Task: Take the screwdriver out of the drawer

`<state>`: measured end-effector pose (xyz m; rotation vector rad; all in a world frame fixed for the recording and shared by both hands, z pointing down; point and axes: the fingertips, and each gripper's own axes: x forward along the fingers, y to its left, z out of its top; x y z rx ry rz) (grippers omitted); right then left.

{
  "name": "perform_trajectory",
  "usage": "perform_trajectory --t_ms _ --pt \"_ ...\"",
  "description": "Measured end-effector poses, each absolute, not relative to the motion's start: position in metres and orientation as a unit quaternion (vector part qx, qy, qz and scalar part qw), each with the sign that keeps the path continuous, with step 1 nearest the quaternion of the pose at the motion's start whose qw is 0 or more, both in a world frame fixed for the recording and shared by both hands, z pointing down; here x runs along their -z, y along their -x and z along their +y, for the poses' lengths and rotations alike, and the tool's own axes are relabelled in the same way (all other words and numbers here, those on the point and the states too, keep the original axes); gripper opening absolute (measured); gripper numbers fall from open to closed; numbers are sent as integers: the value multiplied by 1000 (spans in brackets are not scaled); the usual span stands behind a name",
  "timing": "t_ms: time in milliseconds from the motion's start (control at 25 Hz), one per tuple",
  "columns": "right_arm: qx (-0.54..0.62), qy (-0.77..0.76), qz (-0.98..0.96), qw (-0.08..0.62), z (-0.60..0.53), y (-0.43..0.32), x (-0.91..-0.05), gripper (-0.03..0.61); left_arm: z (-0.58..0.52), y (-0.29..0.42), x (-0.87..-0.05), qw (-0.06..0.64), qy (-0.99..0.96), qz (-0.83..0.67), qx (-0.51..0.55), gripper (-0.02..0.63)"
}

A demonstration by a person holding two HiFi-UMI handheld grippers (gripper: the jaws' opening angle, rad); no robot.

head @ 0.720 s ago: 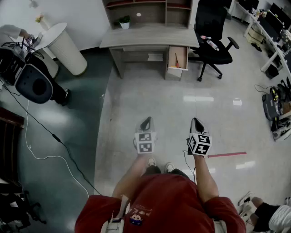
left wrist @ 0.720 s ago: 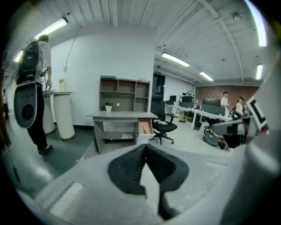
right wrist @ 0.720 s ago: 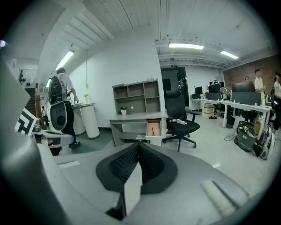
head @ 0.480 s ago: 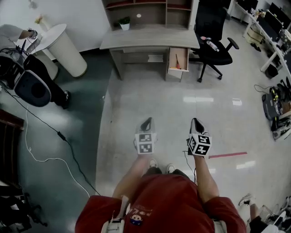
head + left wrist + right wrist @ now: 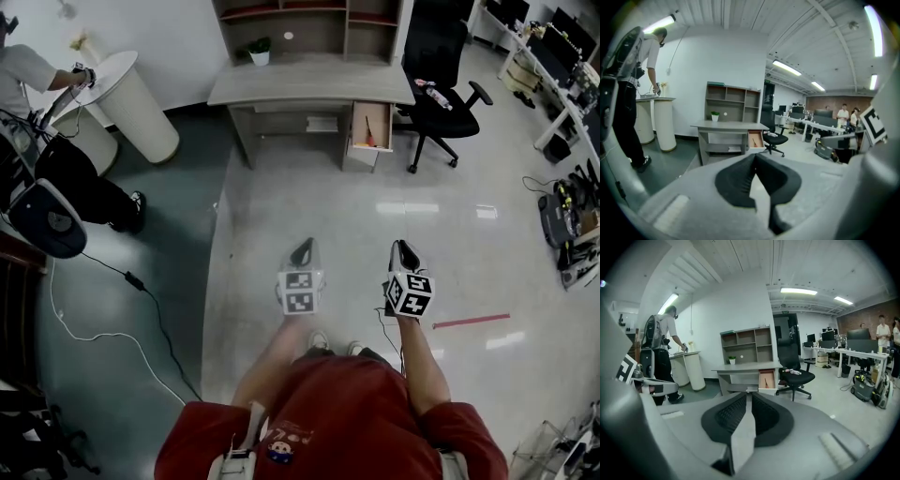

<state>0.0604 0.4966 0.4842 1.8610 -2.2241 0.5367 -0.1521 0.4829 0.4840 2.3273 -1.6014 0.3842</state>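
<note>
Glossy pale floor (image 5: 309,216) runs to a flat grey desk (image 5: 300,86); its boxy wooden drawer (image 5: 372,114) hangs open, the thin screwdriver (image 5: 367,133) inside. My left claw (image 5: 302,247) and right claw (image 5: 403,248) hover well short, ribbed black pads pressed together, empty.

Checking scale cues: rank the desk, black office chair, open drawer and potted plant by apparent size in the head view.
Largest to smallest:
1. desk
2. black office chair
3. open drawer
4. potted plant
All four stand about equally far off, so nearness hardly skews the order.

Red short-sleeved shirt (image 5: 349,412), small chest patch (image 5: 278,453), pale shoes (image 5: 312,335)
</note>
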Motion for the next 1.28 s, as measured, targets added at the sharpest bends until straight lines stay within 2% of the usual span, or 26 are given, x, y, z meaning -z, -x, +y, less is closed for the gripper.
perform_trajectory --t_ms 240,440,840,1280 --pt "-179 -628 -750 105 482 -33 -486 178 469 177 -481 143 -810 -553 -130 -2" --pt "-170 -637 -743 110 477 -15 -490 267 464 198 -483 137 -812 -552 -128 -2" --pt "-183 -636 -740 121 466 1 -508 268 453 218 -504 147 -810 -550 -142 -2" --pt "-208 -629 -739 122 422 -16 -535 268 408 206 -520 153 -804 -552 -158 -2"
